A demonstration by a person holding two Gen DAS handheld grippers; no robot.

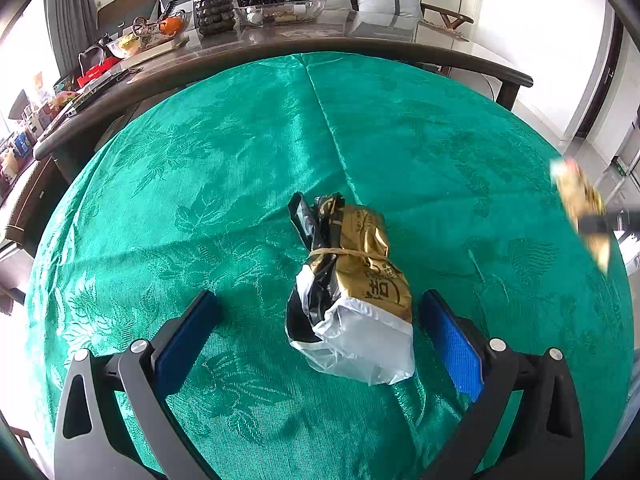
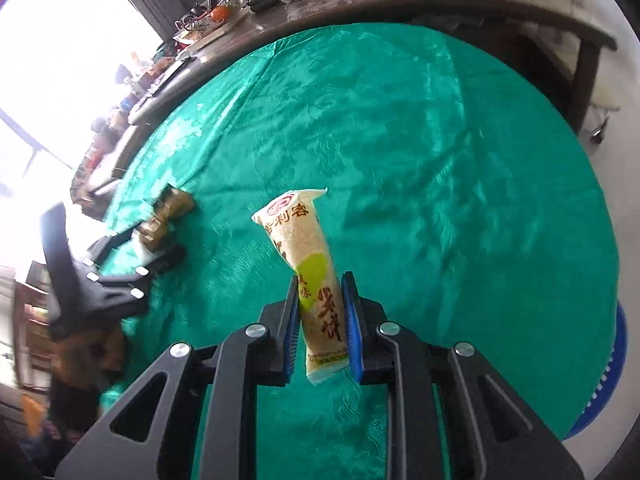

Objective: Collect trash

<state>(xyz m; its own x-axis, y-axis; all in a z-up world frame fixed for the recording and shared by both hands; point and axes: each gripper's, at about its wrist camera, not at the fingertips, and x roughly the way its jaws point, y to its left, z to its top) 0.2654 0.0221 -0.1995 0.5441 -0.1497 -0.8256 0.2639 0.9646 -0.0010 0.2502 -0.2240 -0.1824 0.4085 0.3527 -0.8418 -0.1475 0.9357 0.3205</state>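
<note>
Two wrist-camera views look down on a round table covered with a green patterned tablecloth [image 1: 240, 168].

In the left wrist view, the left gripper [image 1: 320, 320] hangs over the cloth with its blue-padded jaws spread wide and holding nothing. Between them, touching neither pad, lies a crumpled gold and black bag [image 1: 352, 276], cinched around the middle with a rubber band [image 1: 340, 251], its lower end wrapped in clear white plastic. At the far right edge of this view the other gripper appears as a blur, carrying something pale gold.

In the right wrist view, the right gripper [image 2: 320, 320] is clamped on a long cream-coloured rice cracker packet [image 2: 308, 264] printed with red Chinese characters and a yellow-green patch. The pads pinch its lower half, and the packet stands up and away from the jaws, lifted clear of the cloth. The scene around it is smeared. At the lower right edge, beyond the table rim, shows part of a blue slatted plastic basket [image 2: 612, 372], probably the trash bin.

Judging progress: one piece of trash is picked up but not yet dropped anywhere. The gold and black bag is untouched on the table, framed for the next grasp. No other litter shows on the cloth. Behind stands a long cluttered side table [image 1: 280, 40].
</note>
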